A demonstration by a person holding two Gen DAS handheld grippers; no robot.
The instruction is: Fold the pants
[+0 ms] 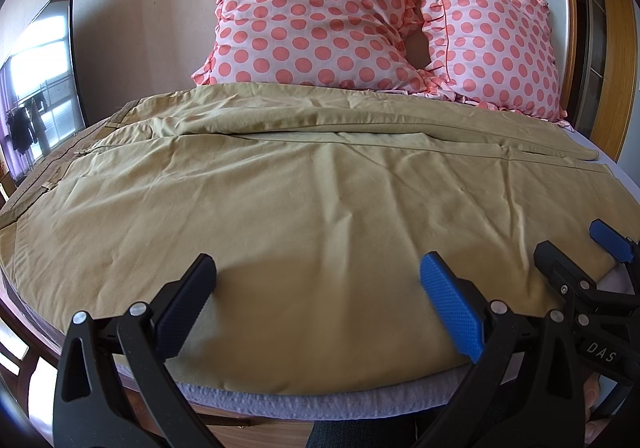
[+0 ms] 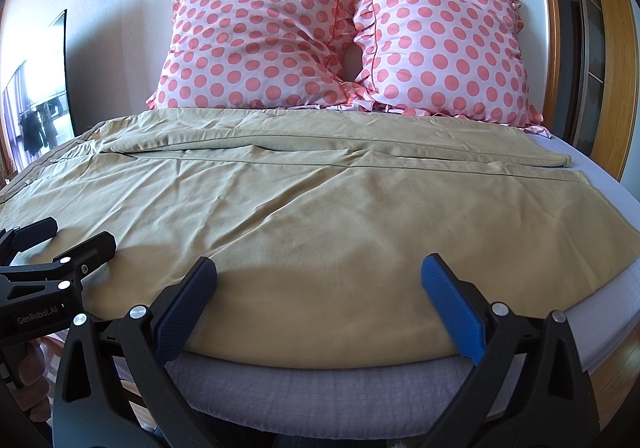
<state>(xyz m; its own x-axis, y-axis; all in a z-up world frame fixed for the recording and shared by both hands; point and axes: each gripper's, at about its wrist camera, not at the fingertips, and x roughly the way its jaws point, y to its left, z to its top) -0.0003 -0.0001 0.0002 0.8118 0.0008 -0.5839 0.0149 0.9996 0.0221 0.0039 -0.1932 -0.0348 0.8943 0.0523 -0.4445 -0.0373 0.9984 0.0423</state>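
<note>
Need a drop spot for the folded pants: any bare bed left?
Little. The pants cover most of the bed. Bare sheet shows right of the hems, below the right pillow, plus a strip along the near edge. Head end crowded with pillows.

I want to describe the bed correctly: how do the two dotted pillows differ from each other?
The left pillow overlaps the right pillow along its frilled edge, so it lies in front. The left pillow is more creased, with a deep dent near its inner corner; the right pillow looks smoother. Both are pink with coral dots and ruffled borders, and lean on the wall behind the khaki pants.
</note>
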